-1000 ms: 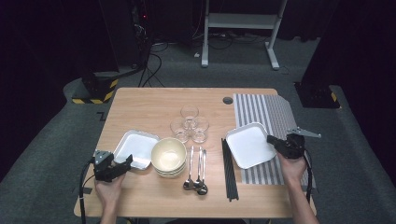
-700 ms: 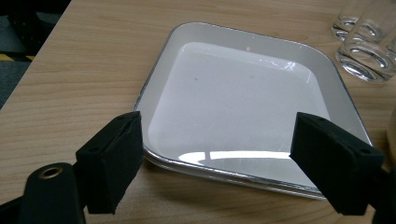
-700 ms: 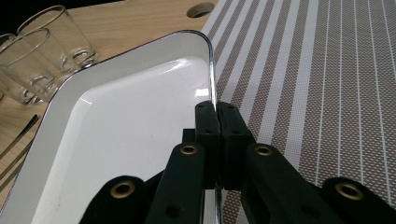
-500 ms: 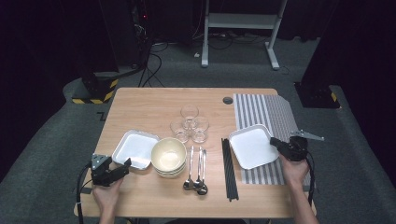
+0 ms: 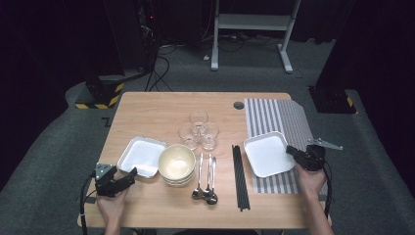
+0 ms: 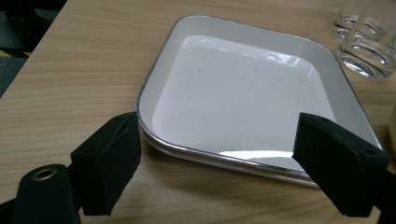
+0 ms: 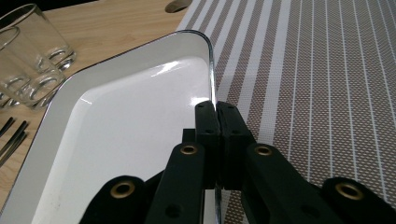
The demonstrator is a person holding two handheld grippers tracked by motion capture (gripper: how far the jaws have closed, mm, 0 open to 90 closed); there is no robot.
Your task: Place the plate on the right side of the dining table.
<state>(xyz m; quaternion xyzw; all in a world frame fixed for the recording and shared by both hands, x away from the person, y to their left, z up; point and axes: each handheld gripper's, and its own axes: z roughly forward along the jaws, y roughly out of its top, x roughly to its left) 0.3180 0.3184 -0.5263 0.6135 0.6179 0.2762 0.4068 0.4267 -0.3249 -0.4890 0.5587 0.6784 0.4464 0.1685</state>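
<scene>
White square plate [image 5: 266, 154], right of frame, sits on the striped placemat [image 5: 279, 117], right gripper [image 7: 217, 114] clamping its rim; left gripper [image 6: 219, 161], jaws spread, hasn't grasped the stacked plates [image 6: 247, 98].

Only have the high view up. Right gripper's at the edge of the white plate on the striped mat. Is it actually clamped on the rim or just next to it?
Observer: Clamped. In the right gripper view the right gripper has its jaws shut on the rim of the white plate.
Operator: Plate over the mat or off it?
Observer: The pinched edge lies over the striped mat; the far side of the plate reaches over bare wood toward the glasses.
Operator: Left side?
Observer: The left gripper is open, jaws apart in front of the near edge of the other white plate, pads not pressing on it.
</scene>
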